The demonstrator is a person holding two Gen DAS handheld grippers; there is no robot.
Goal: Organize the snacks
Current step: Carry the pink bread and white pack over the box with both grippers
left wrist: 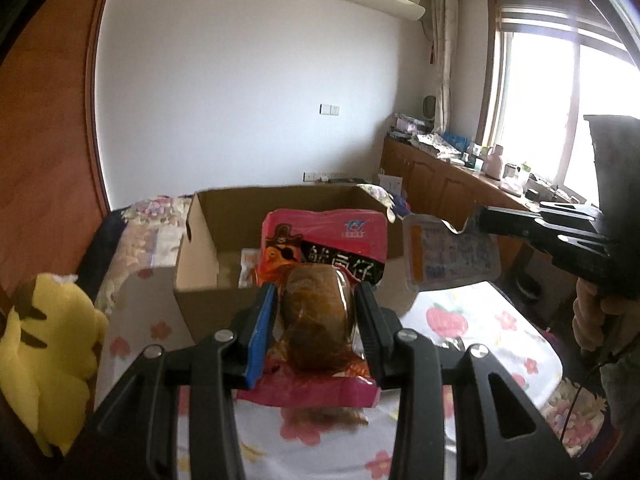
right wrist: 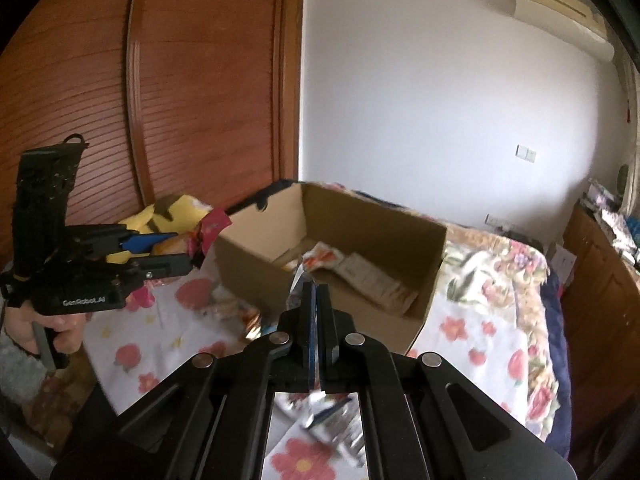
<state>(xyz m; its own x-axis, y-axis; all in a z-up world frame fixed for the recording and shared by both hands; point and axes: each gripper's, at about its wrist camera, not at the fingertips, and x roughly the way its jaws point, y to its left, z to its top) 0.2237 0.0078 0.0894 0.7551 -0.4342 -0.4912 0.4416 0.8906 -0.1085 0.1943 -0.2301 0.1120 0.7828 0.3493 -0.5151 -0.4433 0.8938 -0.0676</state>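
My left gripper (left wrist: 316, 292) is shut on a pink snack packet (left wrist: 324, 248) with a brown bun inside, held above the bed just in front of an open cardboard box (left wrist: 192, 276). My right gripper (right wrist: 315, 290) is shut on a thin silvery snack packet (right wrist: 298, 280), held edge-on near the box's front wall (right wrist: 248, 276). In the left wrist view the right gripper (left wrist: 486, 218) comes in from the right holding that packet (left wrist: 452, 256) beside the box. In the right wrist view the left gripper (right wrist: 188, 250) holds the pink packet (right wrist: 208, 232) left of the box. A few packets (right wrist: 368, 276) lie inside the box.
The box stands on a bed with a floral sheet (left wrist: 472, 320). A yellow plush toy (left wrist: 48, 340) lies at the bed's left. A wooden wardrobe (right wrist: 180, 80) stands behind. A cluttered wooden cabinet (left wrist: 440, 176) runs under the window at the right.
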